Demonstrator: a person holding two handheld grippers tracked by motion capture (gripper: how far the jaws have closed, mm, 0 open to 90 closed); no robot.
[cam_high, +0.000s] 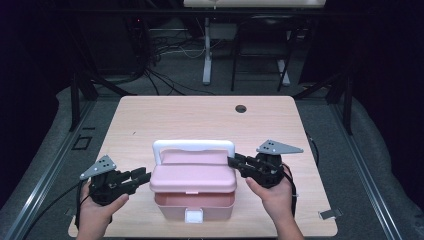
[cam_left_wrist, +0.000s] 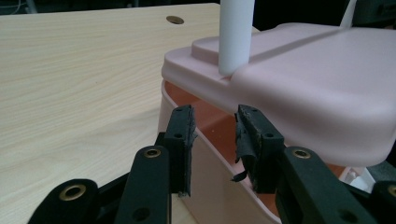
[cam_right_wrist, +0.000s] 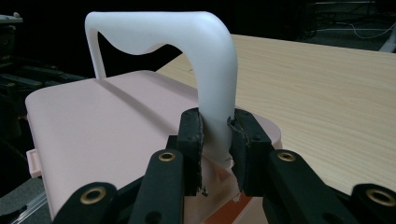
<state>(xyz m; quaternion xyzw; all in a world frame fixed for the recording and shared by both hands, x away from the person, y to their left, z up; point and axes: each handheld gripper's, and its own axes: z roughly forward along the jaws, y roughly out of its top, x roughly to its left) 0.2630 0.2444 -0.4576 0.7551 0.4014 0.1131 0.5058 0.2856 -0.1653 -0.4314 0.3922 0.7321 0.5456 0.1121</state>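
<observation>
Light wooden table (cam_high: 200, 115) with 1 pink box (cam_high: 194, 200) near its front edge

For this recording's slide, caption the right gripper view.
Right gripper clamps the white handle of a pink box on the wooden table.

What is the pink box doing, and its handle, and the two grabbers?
Pink box: lid lifted a little, gap under it.
Handle: standing upright.
Right gripper: shut on the handle's foot.
Left gripper: open, at the box's rim under the lid's edge.

right tongs (cam_right_wrist: 215, 140) clamped; left tongs (cam_left_wrist: 215, 140) parted.
</observation>
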